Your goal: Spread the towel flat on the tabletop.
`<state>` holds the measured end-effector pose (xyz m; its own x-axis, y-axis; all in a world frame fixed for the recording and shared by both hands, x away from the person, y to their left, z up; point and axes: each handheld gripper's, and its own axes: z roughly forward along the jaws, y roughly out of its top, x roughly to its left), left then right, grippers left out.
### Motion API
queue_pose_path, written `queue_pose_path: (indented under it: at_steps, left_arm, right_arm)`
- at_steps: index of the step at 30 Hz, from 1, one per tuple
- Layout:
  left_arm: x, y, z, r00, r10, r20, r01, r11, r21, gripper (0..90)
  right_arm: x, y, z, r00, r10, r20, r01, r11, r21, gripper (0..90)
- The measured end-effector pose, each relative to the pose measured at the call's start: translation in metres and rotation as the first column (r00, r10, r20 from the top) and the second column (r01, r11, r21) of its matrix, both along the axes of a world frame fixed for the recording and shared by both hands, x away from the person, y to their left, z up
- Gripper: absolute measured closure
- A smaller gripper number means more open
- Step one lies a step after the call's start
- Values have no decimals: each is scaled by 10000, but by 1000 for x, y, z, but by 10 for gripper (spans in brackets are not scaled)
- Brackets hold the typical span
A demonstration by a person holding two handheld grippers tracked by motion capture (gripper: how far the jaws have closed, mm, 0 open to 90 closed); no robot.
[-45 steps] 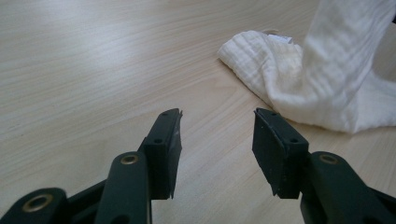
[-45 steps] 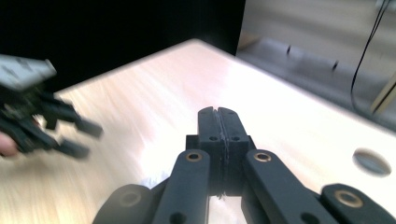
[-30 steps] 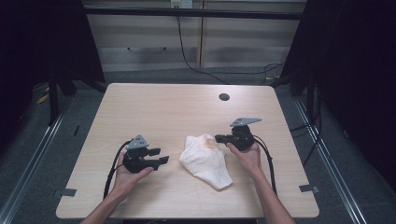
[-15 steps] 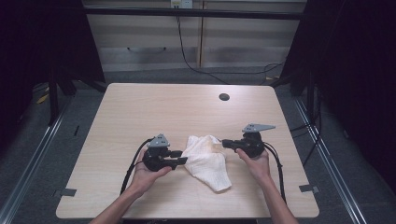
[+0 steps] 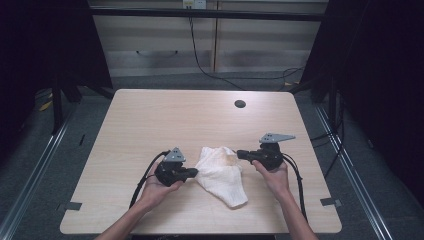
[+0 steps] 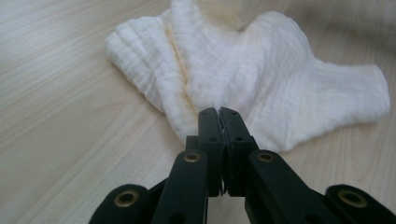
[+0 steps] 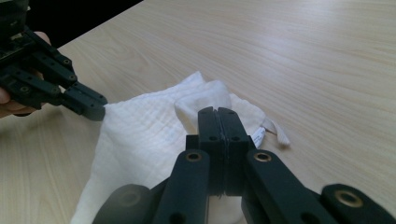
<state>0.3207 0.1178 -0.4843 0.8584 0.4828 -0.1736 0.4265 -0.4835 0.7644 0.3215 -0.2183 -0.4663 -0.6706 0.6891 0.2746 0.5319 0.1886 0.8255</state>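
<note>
A crumpled white cloth (image 5: 220, 175) lies on the light wooden table (image 5: 175, 115), near its front edge. My left gripper (image 5: 195, 172) is at the cloth's left edge. Its jaws have just been closing and now stand together in the left gripper view, with my left gripper (image 6: 219, 112) pinching the near hem of the cloth (image 6: 261, 88). My right gripper (image 5: 239, 154) is at the cloth's far right corner. In the right gripper view my right gripper (image 7: 218, 112) is shut, with a raised fold of the cloth (image 7: 140, 135) caught at its tips. My left gripper (image 7: 95, 109) shows there at the cloth's far edge.
A small dark round hole (image 5: 240, 104) sits in the table toward the far right. A black cable (image 5: 142, 182) trails from the left gripper toward the front edge. A small white tag (image 7: 259, 135) sticks out of the cloth. Dark floor and metal rails surround the table.
My left gripper has moved right up to the cloth's edge and its jaws have closed on it. My right gripper has shifted slightly right and nearer, still shut at the cloth's corner.
</note>
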Motion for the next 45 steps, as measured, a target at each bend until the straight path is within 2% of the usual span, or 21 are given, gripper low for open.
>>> queue_pose_path:
  at_steps: [3, 6, 8, 17, 20, 22, 25, 29, 36, 38, 39, 41, 43, 44, 45]
  left_arm:
    - [3, 8, 3, 9997, 212, 146, -211, 9998, -54, 890]
    - [6, 14, 5, 9992, 384, 109, -382, 9990, -212, 890]
    - [9, 24, 5, 9983, 564, 125, -561, 9981, -256, 890]
    - [17, 54, 10, 9950, 929, 373, -923, 9956, -164, 891]
    - [23, 63, 8, 9926, 1146, 401, -1140, 9934, -150, 891]
    - [28, 66, 1, 9896, 1358, 469, -1362, 9907, 47, 891]
    - [39, 64, -12, 9877, 1550, 210, -1552, 9878, 78, 891]
    - [38, 63, -14, 9896, 1422, 235, -1428, 9893, 297, 889]
    - [36, 62, -14, 9902, 1384, 208, -1389, 9899, 269, 885]
    - [36, 61, -14, 9898, 1413, 188, -1416, 9897, 196, 833]
    - [36, 61, -15, 9894, 1451, 60, -1451, 9893, 112, 784]
    - [34, 61, -13, 9871, 1601, 63, -1601, 9871, 36, 677]
    - [32, 62, -11, 9879, 1551, 41, -1550, 9879, -79, 649]
    - [30, 64, -8, 9876, 1571, 50, -1570, 9875, -153, 574]
    - [27, 65, -4, 9860, 1664, 52, -1662, 9857, -262, 574]
  right_arm:
    - [-3, 2, 2, 10000, 86, 35, -86, 10000, 23, 893]
    - [-4, 2, 3, 9999, 151, 32, -151, 9999, 17, 893]
    - [-5, 5, 4, 9997, 239, 25, -239, 9997, 23, 893]
    - [-13, 20, 6, 9974, 723, 11, -723, 9974, -55, 893]
    - [-15, 27, 5, 9956, 940, -36, -941, 9955, -118, 894]
    - [-16, 34, 3, 9945, 1049, -67, -1050, 9942, -248, 893]
    - [-14, 35, 2, 9949, 1004, -30, -1004, 9944, -323, 893]
    - [-12, 28, 2, 9969, 791, -17, -791, 9965, -265, 893]
    - [-11, 9, -1, 9998, 187, -74, -189, 9996, -226, 894]
    - [-11, 6, 0, 9999, 135, -46, -135, 9997, -201, 894]
    - [-11, 5, -1, 9999, 97, -77, -98, 9997, -215, 894]
    - [-11, 4, -2, 9999, 72, -117, -74, 9997, -217, 894]
    - [-11, 4, -2, 9999, 90, -107, -93, 9996, -283, 893]
    - [-12, 4, -2, 9999, 91, -102, -95, 9992, -379, 893]
    - [-12, 4, -2, 9999, 91, -102, -95, 9992, -379, 893]
